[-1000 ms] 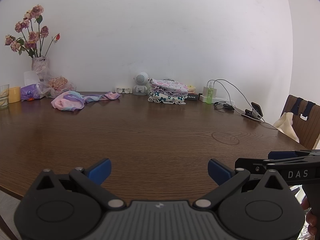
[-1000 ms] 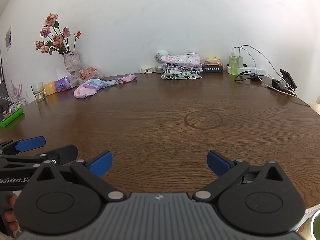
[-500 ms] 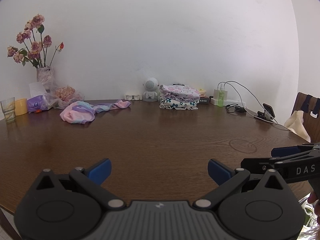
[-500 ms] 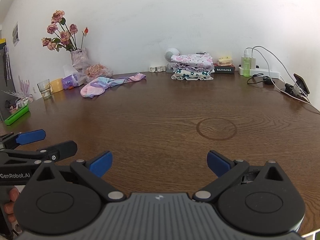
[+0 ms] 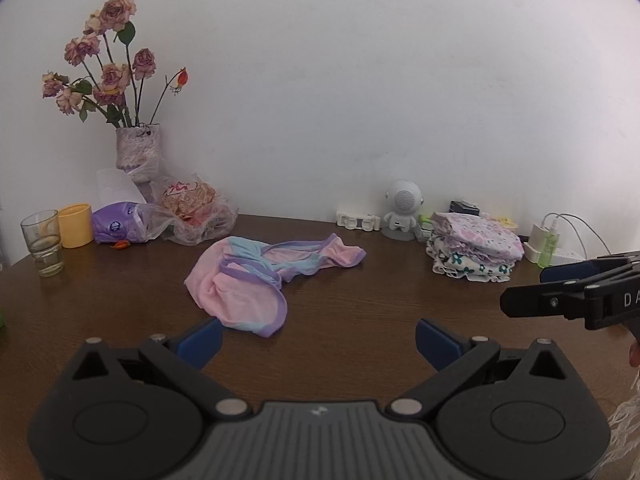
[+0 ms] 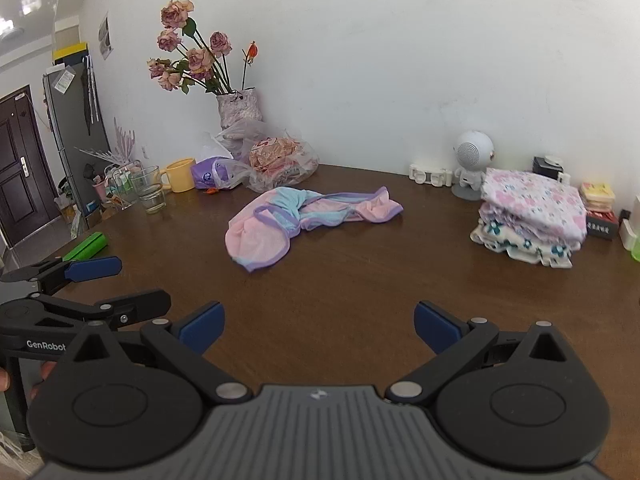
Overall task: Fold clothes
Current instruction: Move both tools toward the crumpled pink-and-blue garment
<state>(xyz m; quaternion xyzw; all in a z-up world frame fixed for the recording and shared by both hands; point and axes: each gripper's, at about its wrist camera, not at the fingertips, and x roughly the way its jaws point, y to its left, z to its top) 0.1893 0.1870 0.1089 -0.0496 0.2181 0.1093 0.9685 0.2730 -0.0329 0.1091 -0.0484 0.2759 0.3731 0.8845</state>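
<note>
- Pink garment (image 5: 244,280) with purple trim lies crumpled on the brown table (image 5: 360,320), near its far edge.
- Left gripper (image 5: 318,340) hovers just short of it, fingers spread, empty.
- Right gripper (image 6: 316,326) hovers alongside, spread, empty.
- Folded stack (image 6: 532,216) sits well right.

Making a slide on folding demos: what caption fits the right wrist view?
Open right gripper approaches a crumpled pink garment on the wooden table, folded clothes stack behind.
</note>
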